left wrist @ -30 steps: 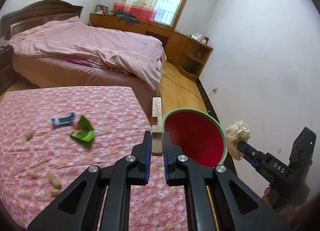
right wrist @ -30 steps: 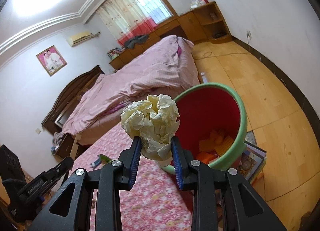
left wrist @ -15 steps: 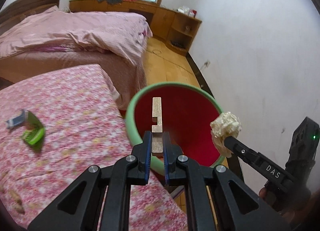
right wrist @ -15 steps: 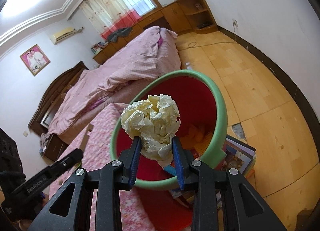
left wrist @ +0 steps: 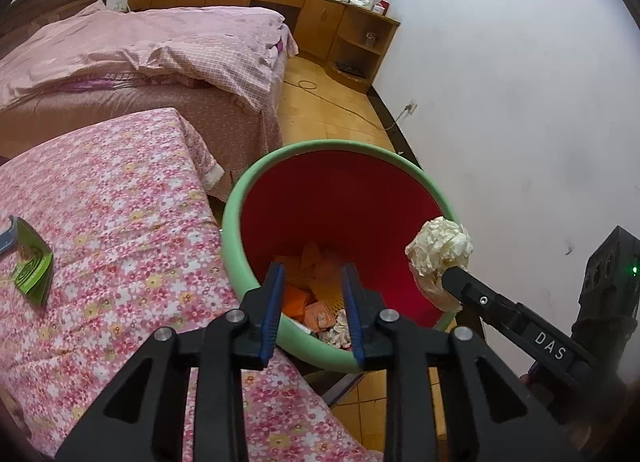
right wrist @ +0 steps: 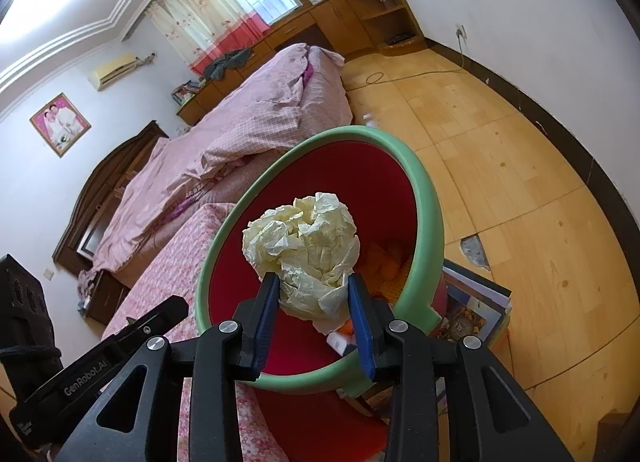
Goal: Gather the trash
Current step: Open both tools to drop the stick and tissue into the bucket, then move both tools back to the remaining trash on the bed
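My right gripper (right wrist: 314, 318) pinches a crumpled paper ball (right wrist: 304, 246) at lower centre of the right wrist view, over the mouth of the red bin (right wrist: 428, 197). I should part the fingers only once it is clear inside the green rim. The ball is roundish, with no real long axis. My left gripper (left wrist: 312, 310) gapes empty above the bin (left wrist: 240, 197).

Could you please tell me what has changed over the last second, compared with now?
The left gripper moved over the bin, opened, and its wooden piece is gone. The right gripper moved over the bin too, still clamping the crumpled paper. The green wrapper stayed on the floral cloth.
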